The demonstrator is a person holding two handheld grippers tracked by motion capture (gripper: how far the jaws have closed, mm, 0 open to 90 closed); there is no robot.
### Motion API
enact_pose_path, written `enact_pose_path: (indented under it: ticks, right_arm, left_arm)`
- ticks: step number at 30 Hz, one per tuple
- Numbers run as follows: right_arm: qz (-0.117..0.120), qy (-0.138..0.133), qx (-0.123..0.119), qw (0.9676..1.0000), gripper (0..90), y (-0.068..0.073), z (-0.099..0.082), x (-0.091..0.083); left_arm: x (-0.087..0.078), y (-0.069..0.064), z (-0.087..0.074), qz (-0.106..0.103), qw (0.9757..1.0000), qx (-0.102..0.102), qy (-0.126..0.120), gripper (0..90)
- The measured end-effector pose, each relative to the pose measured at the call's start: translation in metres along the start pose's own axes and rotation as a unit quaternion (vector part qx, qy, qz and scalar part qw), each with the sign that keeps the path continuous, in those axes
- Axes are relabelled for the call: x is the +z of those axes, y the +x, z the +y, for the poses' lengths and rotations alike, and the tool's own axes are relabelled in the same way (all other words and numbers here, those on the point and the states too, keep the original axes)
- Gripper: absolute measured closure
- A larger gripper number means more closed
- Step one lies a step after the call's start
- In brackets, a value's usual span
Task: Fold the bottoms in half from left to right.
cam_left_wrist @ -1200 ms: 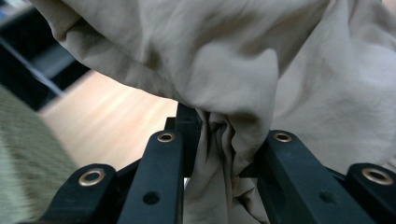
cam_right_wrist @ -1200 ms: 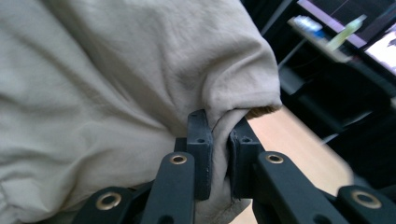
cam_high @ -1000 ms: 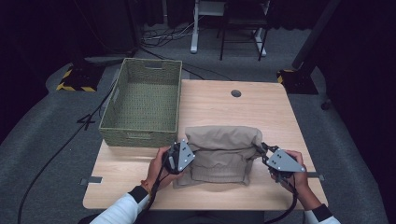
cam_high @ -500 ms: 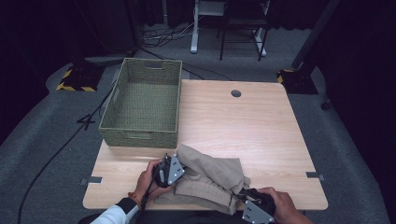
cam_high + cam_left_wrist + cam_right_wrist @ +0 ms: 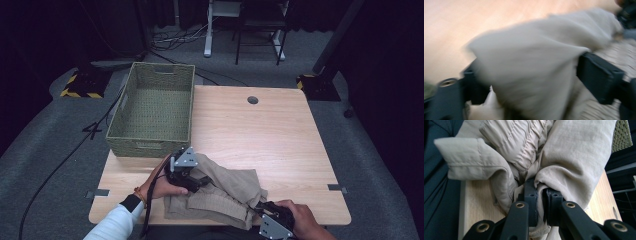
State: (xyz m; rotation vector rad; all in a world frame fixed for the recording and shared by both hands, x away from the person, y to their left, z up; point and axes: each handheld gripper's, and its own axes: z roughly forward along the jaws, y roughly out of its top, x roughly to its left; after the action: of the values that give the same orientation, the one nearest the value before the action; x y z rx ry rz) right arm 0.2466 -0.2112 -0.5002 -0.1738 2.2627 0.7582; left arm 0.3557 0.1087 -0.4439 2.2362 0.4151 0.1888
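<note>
We are folding a beige garment (image 5: 220, 192) at the lower middle of the high view, near the front edge of the table (image 5: 280, 135). It lies bunched, one half drawn over the other, and we judge that this is why our two hands sit so close to it, one at each end of the fold.

The left hand-held gripper (image 5: 197, 181) rests at the garment's upper left corner, below the near end of the green woven basket (image 5: 155, 107). Its jaws have just been opening. In the left gripper view they stand apart with a thick fold of the cloth (image 5: 529, 75) between them; the picture is blurred, but the pads seem to be off the fabric, so we read this as a release of the corner just laid down.

The right hand-held gripper (image 5: 540, 200) is at the lower right of the high view (image 5: 262, 212), at the front table edge. In the right gripper view its jaws are pinched tight on a gathered bit of fabric (image 5: 571, 157), with the waistband and a hemmed end spilling up and to the left. We judge it holds that end so the fold stays put while the other side lets go.

The basket stands empty at the upper left, apart from the garment; it is probably where the folded piece goes.
</note>
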Motion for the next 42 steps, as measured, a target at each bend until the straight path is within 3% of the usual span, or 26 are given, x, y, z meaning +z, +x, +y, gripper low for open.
enact_pose_path:
  ticks: [2,4,6,8,11,12,14,15,18,19,20,22,23,25,27,29,30,32,33,34,36,37,38,41,42]
  right_arm:
    - [0.009,-0.003,0.02,0.9998,82.2,-0.003,-0.003,0.0]
    - [0.004,0.003,0.021,0.9998,82.2,-0.006,-0.006,0.001]
    - [-0.01,0.014,0.025,0.9995,82.2,-0.01,-0.009,0.003]
    - [-0.021,0.033,0.036,0.9986,82.2,-0.013,-0.012,0.005]
    - [-0.033,0.054,0.059,0.9962,82.2,-0.019,-0.016,0.011]
    - [-0.035,0.056,0.066,0.9956,82.2,-0.021,-0.018,0.012]
    - [-0.044,0.068,0.082,0.9933,82.1,-0.026,-0.019,0.015]
    - [-0.047,0.072,0.088,0.9925,82.1,-0.027,-0.019,0.017]
    - [-0.054,0.08,0.106,0.9896,81.8,-0.034,-0.019,0.023]
    - [-0.056,0.081,0.109,0.9891,81.4,-0.036,-0.02,0.025]
    - [-0.06,0.081,0.118,0.9879,81.0,-0.038,-0.021,0.026]
    - [-0.059,0.08,0.139,0.9854,80.0,-0.044,-0.023,0.029]
    - [-0.061,0.079,0.143,0.9846,79.9,-0.048,-0.025,0.031]
    - [-0.061,0.085,0.157,0.982,80.0,-0.055,-0.027,0.037]
    - [-0.064,0.087,0.175,0.9785,79.1,-0.064,-0.03,0.045]
    - [-0.067,0.085,0.201,0.9735,70.5,-0.075,-0.036,0.052]
    - [-0.068,0.081,0.221,0.9696,66.8,-0.082,-0.04,0.054]
    - [-0.075,0.081,0.248,0.9625,61.1,-0.097,-0.046,0.054]
    - [-0.08,0.077,0.267,0.9574,58.9,-0.105,-0.049,0.052]
    - [-0.074,0.067,0.293,0.9508,56.9,-0.114,-0.052,0.049]
    - [-0.074,0.058,0.33,0.9394,54.2,-0.129,-0.056,0.04]
    - [-0.081,0.049,0.344,0.934,52.2,-0.135,-0.057,0.034]
    - [-0.083,0.043,0.353,0.9308,49.4,-0.141,-0.057,0.028]
    - [-0.072,0.006,0.39,0.9181,43.0,-0.154,-0.053,0.012]
    - [-0.068,-0.005,0.395,0.9163,41.2,-0.157,-0.049,0.011]
  left_arm:
    - [0.001,-0.004,-0.001,-0.009,0.9997,0.023,0.002,47.3]
    - [-0.003,-0.008,-0.002,-0.024,0.999,0.035,-0.01,64.9]
    - [-0.008,-0.016,-0.002,-0.037,0.9973,0.06,-0.022,73.2]
    - [-0.009,-0.03,-0.003,-0.053,0.9936,0.099,-0.013,76.5]
    - [-0.006,-0.055,-0.008,-0.075,0.9837,0.163,0.013,79.9]
    - [-0.003,-0.063,-0.011,-0.078,0.981,0.177,0.021,80.5]
    - [0.005,-0.079,-0.016,-0.077,0.9781,0.191,0.031,80.5]
    - [0.01,-0.087,-0.018,-0.073,0.9751,0.205,0.04,80.4]
    - [0.023,-0.103,-0.024,-0.058,0.9711,0.226,0.05,80.4]
    - [0.025,-0.106,-0.024,-0.056,0.9714,0.226,0.044,80.6]
    - [0.028,-0.108,-0.025,-0.053,0.9736,0.218,0.041,80.6]
    - [0.033,-0.114,-0.024,-0.035,0.9722,0.228,0.037,80.7]
    - [0.035,-0.116,-0.023,-0.029,0.9731,0.226,0.036,80.8]
    - [0.041,-0.117,-0.019,-0.014,0.9708,0.236,0.04,81.4]
    - [0.048,-0.117,-0.013,0.008,0.9723,0.229,0.043,81.9]
    - [0.054,-0.115,-0.009,0.026,0.9711,0.232,0.049,82.4]
    - [0.057,-0.113,-0.007,0.036,0.9718,0.227,0.053,82.7]
    - [0.062,-0.106,-0.004,0.065,0.9688,0.231,0.061,83.4]
    - [0.064,-0.101,-0.002,0.072,0.9676,0.232,0.067,83.5]
    - [0.066,-0.096,0.0,0.078,0.9688,0.225,0.067,83.6]
    - [0.071,-0.087,0.003,0.104,0.9644,0.23,0.079,84.0]
    - [0.073,-0.083,0.005,0.112,0.9635,0.229,0.083,84.2]
    - [0.075,-0.079,0.007,0.114,0.9645,0.223,0.083,84.2]
    - [0.081,-0.071,0.01,0.135,0.9594,0.232,0.087,84.3]
    - [0.083,-0.07,0.01,0.139,0.9589,0.232,0.085,84.4]
